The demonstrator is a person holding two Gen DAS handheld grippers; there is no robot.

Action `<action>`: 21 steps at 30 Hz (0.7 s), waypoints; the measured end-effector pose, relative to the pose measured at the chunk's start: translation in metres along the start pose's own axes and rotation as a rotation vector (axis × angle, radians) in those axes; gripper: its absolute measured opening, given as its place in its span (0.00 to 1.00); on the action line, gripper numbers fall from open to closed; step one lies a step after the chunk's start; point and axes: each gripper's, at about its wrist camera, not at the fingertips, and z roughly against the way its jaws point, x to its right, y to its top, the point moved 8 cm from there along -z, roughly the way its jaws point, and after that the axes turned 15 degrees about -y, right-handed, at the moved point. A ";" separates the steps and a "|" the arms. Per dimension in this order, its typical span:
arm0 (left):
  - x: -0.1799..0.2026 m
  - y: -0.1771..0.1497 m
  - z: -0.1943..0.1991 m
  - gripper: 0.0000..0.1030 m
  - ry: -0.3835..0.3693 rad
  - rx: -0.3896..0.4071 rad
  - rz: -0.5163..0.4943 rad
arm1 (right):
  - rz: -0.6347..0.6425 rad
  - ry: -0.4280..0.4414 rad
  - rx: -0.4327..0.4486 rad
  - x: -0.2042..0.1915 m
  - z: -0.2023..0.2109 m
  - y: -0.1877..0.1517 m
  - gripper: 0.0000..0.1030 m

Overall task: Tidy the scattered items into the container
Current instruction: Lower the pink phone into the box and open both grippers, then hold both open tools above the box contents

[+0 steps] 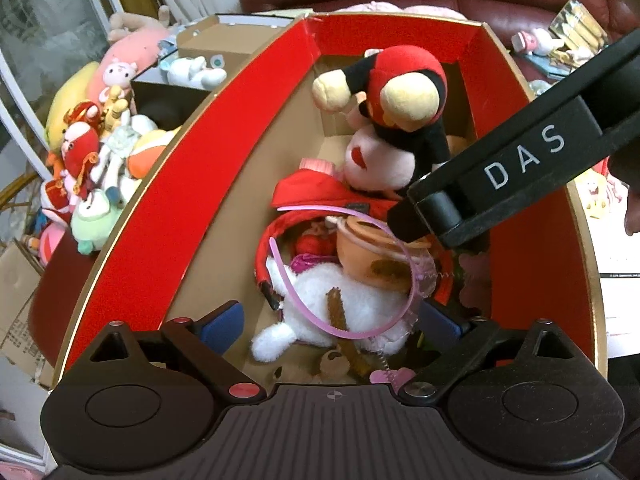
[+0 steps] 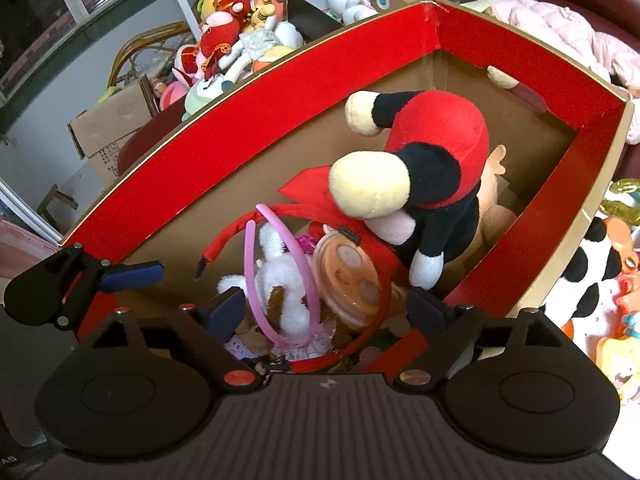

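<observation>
Hovering both grippers over the red-lined cardboard box (image 2: 256, 128); red-and-black plush doll (image 2: 436, 160) lies inside at twelve o'clock. Right gripper (image 2: 324, 308) and left gripper (image 1: 328, 324) gape, empty. Cow-patterned plush (image 2: 588, 268) remains outside at three o'clock.

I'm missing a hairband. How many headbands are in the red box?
2. A pink headband lies looped over the white plush; a red headband arcs just behind it. More may be buried under the toys.
</observation>
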 end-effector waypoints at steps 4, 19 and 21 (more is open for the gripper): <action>0.001 0.001 -0.003 0.97 -0.004 -0.012 -0.022 | 0.040 -0.026 0.010 0.002 -0.002 0.004 0.91; 0.010 0.000 -0.017 0.98 0.002 -0.073 -0.145 | 0.238 -0.101 -0.002 0.006 -0.026 0.008 0.94; 0.011 -0.001 -0.017 0.98 0.001 -0.073 -0.171 | 0.265 -0.100 0.002 0.003 -0.025 0.007 0.94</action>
